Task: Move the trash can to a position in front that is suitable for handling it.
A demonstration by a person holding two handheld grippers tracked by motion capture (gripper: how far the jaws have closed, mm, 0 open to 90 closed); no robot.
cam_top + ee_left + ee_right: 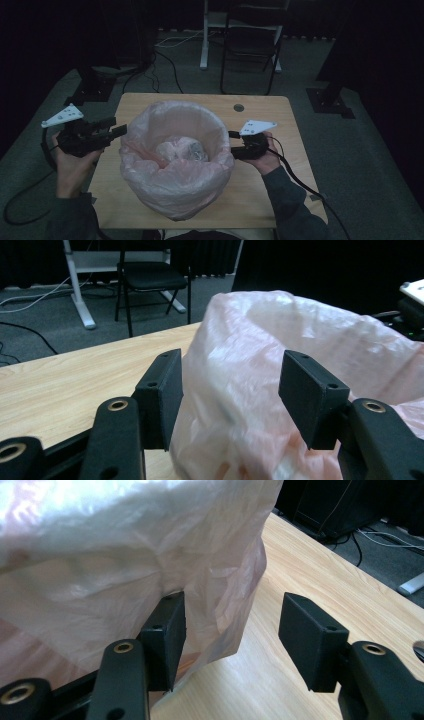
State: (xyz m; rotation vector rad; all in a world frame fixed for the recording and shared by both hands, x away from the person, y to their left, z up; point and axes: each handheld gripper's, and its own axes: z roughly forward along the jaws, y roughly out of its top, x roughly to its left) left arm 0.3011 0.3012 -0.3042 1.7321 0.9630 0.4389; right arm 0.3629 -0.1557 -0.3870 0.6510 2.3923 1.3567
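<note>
Both jaw pairs stand spread: my left gripper [120, 131] and right gripper [233, 135] flank the pink bag [176, 159] lining the bin at frame centre; a shallow pinch risks the thin film slipping or tearing.

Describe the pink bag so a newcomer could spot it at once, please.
Start at the wooden table; in its middle stands a round bin, flanked by the left gripper and the right gripper. The pink bag lines that bin, folded out over its rim. It is the one thin, crinkled, translucent thing there, with crumpled waste inside.
</note>
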